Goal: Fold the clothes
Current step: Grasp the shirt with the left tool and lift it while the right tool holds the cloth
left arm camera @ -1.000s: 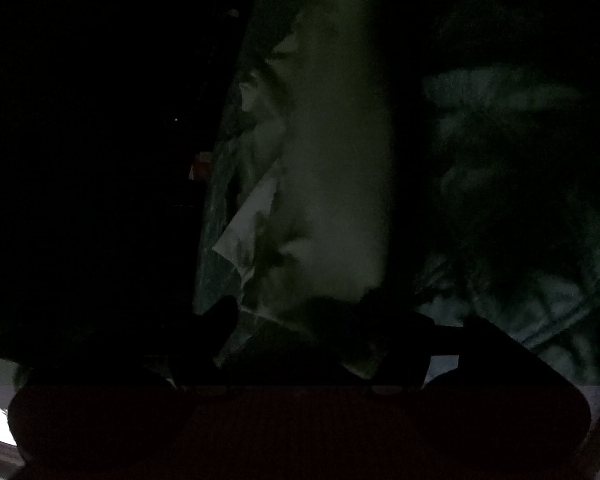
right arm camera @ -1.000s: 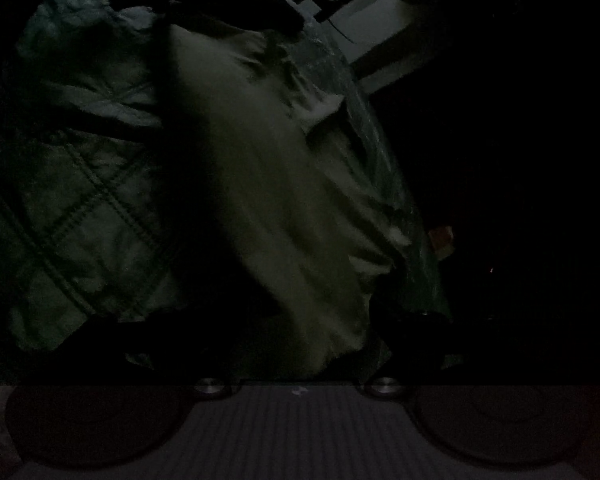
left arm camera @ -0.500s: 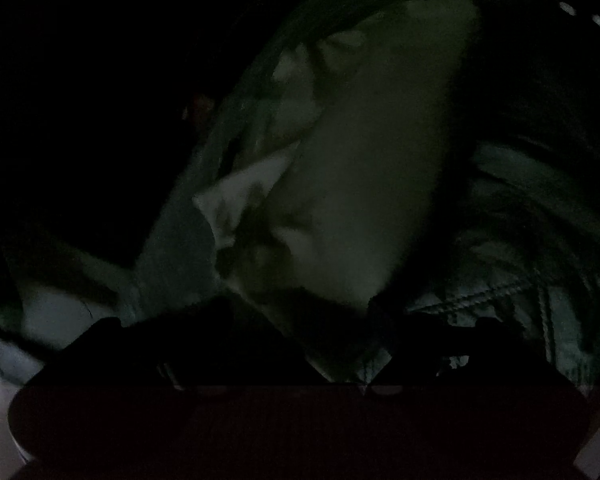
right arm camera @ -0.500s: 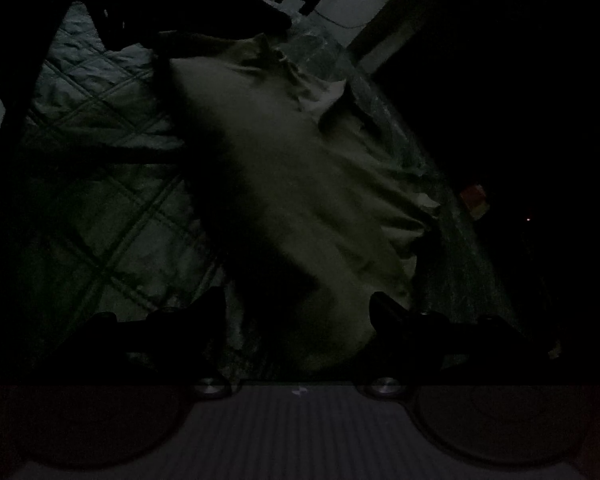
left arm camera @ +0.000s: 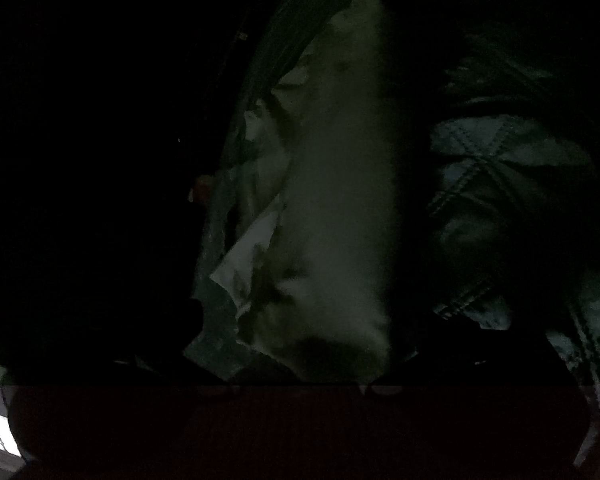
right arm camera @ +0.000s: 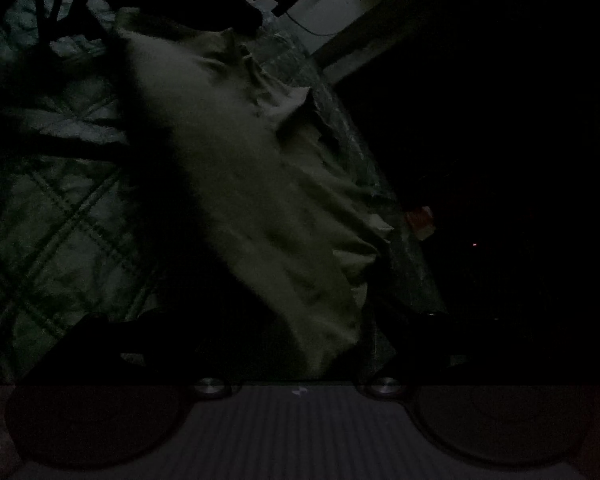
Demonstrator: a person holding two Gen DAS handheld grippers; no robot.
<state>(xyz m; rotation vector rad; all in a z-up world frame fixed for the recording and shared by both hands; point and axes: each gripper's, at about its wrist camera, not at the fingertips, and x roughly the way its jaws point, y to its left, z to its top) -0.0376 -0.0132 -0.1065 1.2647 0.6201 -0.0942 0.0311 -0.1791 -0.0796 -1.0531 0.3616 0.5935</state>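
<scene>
Right wrist view: a pale garment (right arm camera: 252,184) lies in a long folded strip on the quilted bedspread (right arm camera: 60,216). Both the left gripper (left arm camera: 300,336) and the right gripper (right arm camera: 268,344) are opening, jaws straddling its ends, releasing. Likely next: regrasp for a crosswise fold.

The setting appeared to be a dim bedroom in a home. A quilted bedspread (right arm camera: 56,216) with diamond stitching covered a bed, and a pale garment (right arm camera: 236,168) lay on it.
</scene>
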